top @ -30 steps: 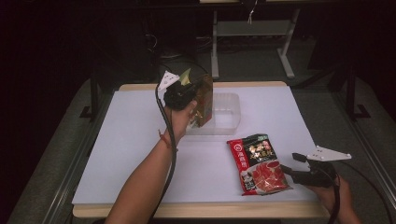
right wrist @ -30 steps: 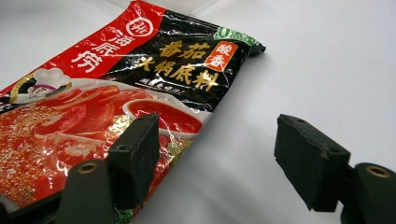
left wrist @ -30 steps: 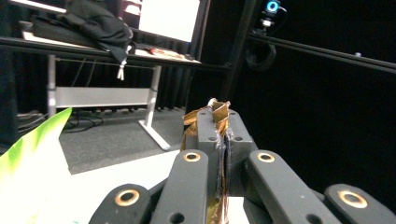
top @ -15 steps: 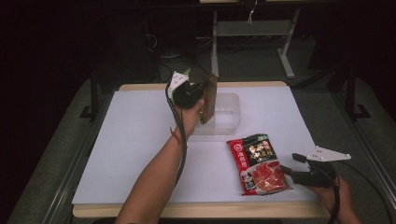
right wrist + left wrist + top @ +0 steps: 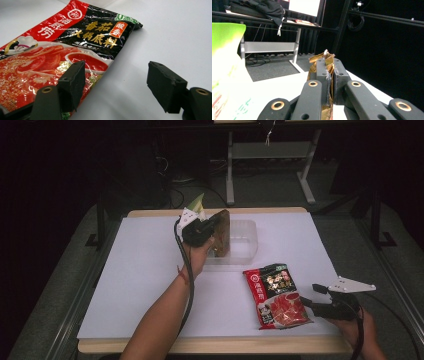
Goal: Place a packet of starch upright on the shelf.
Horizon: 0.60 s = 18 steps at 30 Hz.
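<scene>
Gold-brown packet (image 5: 223, 231) is pinched by left gripper (image 5: 330, 75), jaws just eased slightly, over clear tub (image 5: 240, 242). Right gripper (image 5: 117, 82) is held wide open, empty, beside red sauce pouch (image 5: 276, 295) on white table (image 5: 140, 285).

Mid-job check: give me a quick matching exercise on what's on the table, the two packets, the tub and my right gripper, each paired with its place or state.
Things:
1. gold-brown packet
2. red and black sauce packet
3. clear plastic tub
4. right gripper

States:
A. lying flat on the white table
B. jaws open, nothing between them
C. pinched upright in the left gripper
D. standing at the far middle of the table

Pairs: 1-C, 2-A, 3-D, 4-B
</scene>
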Motion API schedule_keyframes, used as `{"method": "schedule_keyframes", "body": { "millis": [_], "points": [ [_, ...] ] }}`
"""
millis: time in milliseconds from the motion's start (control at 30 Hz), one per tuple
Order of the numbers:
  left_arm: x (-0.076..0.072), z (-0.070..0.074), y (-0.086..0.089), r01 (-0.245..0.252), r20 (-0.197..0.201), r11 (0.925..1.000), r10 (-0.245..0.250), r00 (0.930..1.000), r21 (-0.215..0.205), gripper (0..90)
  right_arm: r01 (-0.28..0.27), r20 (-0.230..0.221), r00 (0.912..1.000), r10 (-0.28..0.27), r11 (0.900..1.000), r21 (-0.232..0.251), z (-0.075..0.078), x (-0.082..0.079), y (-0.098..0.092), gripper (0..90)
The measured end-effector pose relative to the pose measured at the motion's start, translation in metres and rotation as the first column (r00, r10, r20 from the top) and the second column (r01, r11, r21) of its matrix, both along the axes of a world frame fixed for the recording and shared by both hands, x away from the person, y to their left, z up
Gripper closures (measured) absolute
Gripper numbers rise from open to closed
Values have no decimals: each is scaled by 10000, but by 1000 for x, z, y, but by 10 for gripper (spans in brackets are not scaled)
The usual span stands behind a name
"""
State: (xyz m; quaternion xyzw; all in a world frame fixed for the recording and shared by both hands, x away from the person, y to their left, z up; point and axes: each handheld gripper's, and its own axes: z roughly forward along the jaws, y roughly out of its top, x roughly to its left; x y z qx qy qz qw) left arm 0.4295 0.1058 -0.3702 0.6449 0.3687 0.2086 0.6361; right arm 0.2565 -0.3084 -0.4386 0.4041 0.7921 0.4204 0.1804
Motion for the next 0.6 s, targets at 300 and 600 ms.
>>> {"method": "schedule_keyframes", "body": {
  "millis": [300, 600],
  "points": [
    [-7, -3, 15, 166, 235, 9994, -174, 9996, 319, 834, -88, -6, 10000, 88, 9999, -128, 0, -1, 1, 338],
    [-12, -12, 21, 403, 132, 9917, -423, 9990, 1218, 797, -115, -102, 9999, 111, 9991, -404, -1, -1, 3, 348]
  ]
}}
